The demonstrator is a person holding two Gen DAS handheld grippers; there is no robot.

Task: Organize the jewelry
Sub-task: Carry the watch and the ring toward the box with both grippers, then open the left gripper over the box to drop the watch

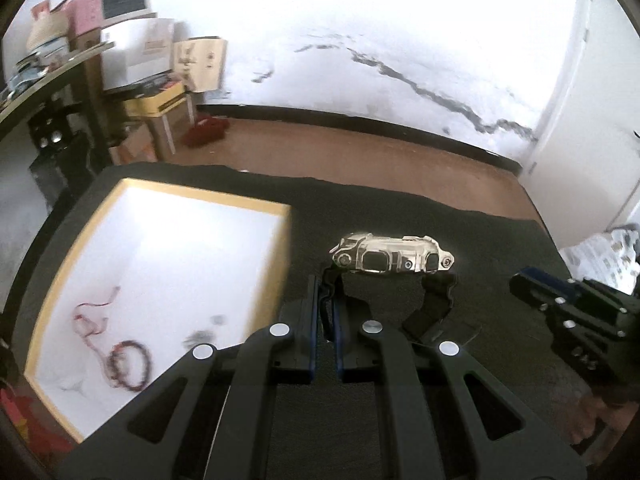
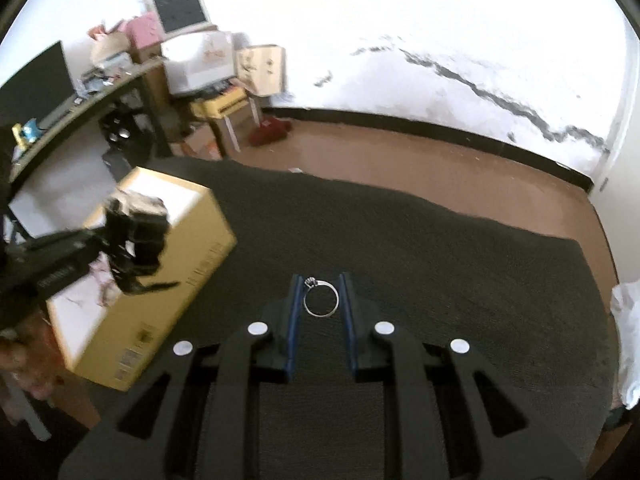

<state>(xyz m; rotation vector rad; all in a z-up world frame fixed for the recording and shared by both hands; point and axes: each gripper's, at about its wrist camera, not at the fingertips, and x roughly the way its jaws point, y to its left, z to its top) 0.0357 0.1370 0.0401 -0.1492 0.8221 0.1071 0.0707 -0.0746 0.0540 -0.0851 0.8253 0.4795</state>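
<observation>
My left gripper (image 1: 326, 300) is shut on the black strap of a silver wristwatch (image 1: 390, 256) and holds it above the black mat, just right of the open yellow-rimmed box (image 1: 284, 248). The box has a white inside holding a dark bead bracelet (image 1: 130, 364) and a thin red cord (image 1: 90, 316). My right gripper (image 2: 320, 286) is open, its fingers either side of a silver ring (image 2: 320, 300) lying on the mat. In the right wrist view the left gripper with the watch (image 2: 136, 232) hangs over the box (image 2: 160, 292).
A black mat (image 2: 440, 264) covers the table. The right gripper shows at the right edge of the left wrist view (image 1: 568, 316). A white patterned cloth (image 2: 628, 340) lies at the mat's right edge. Brown floor, a desk and stacked boxes (image 2: 200, 64) lie beyond.
</observation>
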